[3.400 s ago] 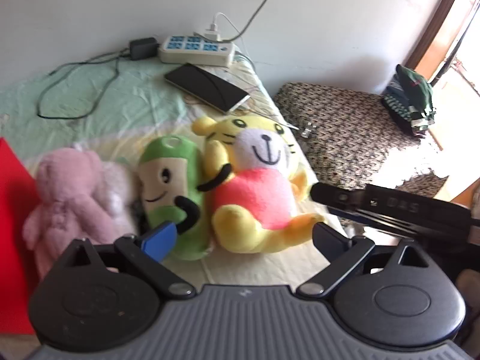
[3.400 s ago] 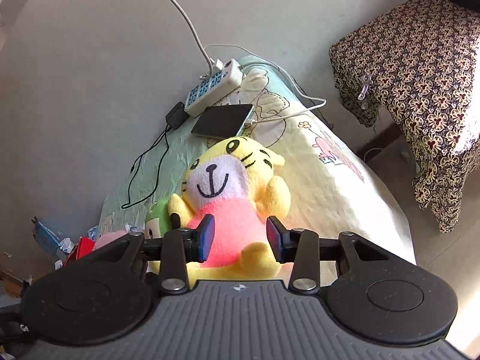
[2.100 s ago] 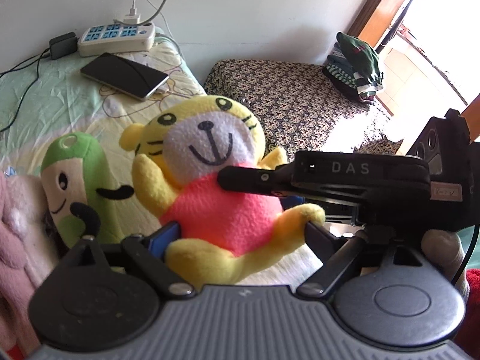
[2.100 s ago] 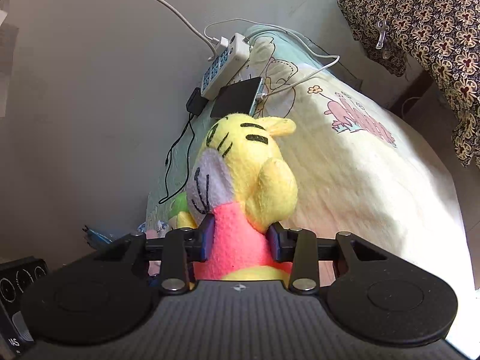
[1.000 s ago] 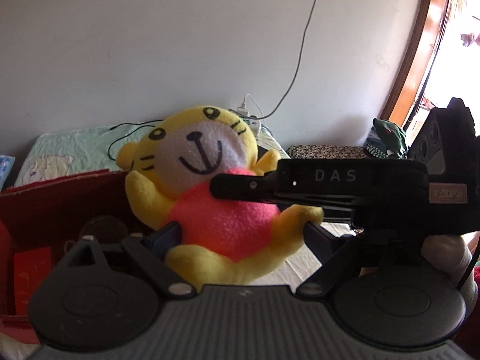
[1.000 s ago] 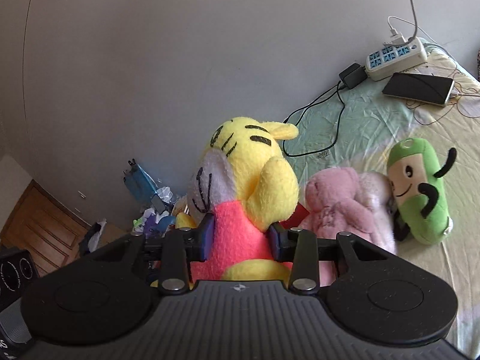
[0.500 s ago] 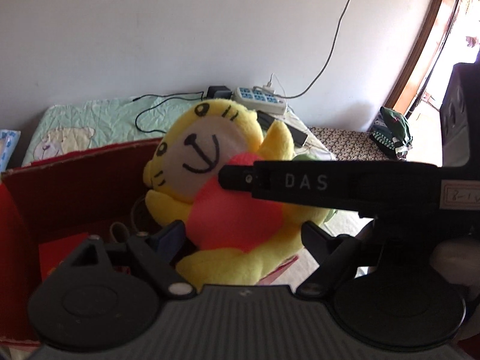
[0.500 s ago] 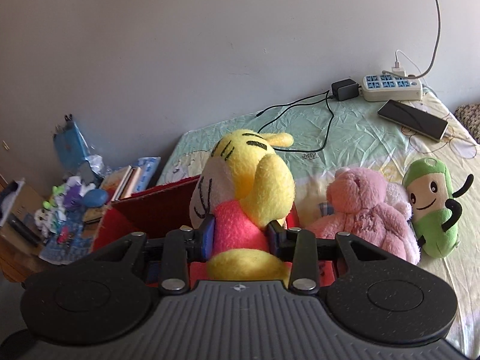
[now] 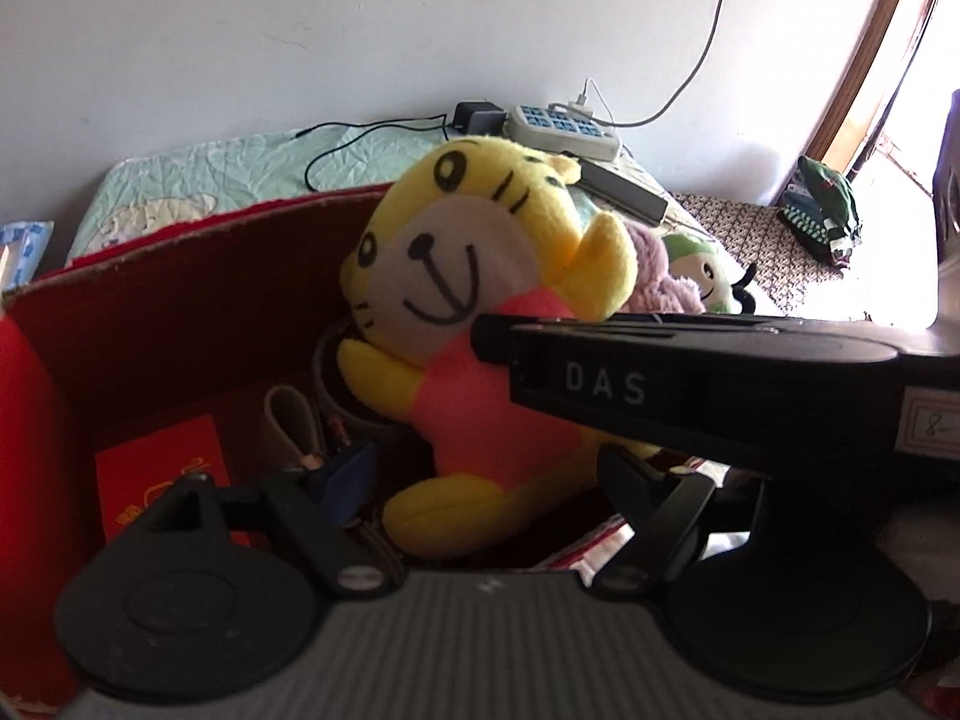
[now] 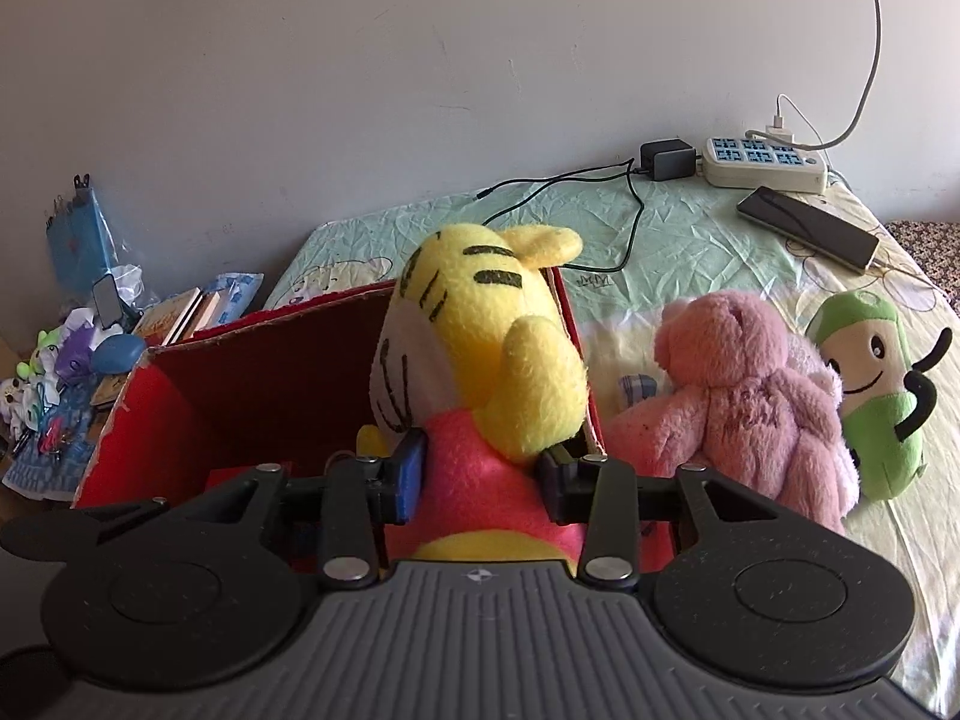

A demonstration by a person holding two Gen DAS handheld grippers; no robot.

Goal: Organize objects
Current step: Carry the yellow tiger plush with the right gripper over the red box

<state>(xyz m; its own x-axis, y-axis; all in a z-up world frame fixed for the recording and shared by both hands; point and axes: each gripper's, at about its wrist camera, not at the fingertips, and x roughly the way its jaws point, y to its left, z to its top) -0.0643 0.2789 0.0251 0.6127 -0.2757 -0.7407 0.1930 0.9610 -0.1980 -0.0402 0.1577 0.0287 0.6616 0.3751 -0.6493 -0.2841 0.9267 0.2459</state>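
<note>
My right gripper (image 10: pixel 480 480) is shut on the pink belly of a yellow tiger plush (image 10: pixel 498 354) and holds it over the open red box (image 10: pixel 252 378). In the left wrist view the tiger plush (image 9: pixel 474 324) hangs inside the box's mouth, above the red box (image 9: pixel 180 324), with the right gripper's black finger across its body. My left gripper (image 9: pixel 486 474) is open and empty just below the plush. A pink bear plush (image 10: pixel 744 390) and a green plush (image 10: pixel 870 390) lie on the bed to the right of the box.
The box holds a red packet (image 9: pixel 162 474) and a beige strap (image 9: pixel 294 420). A power strip (image 10: pixel 762 162), charger cables and a phone (image 10: pixel 810 228) lie at the bed's head. Clutter and books (image 10: pixel 180 312) sit left of the bed. A patterned stool (image 9: pixel 750 240) stands right.
The right gripper has carried the tiger plush from the bed over to the red box and lowered it toward the opening. The left gripper followed, staying open below it.
</note>
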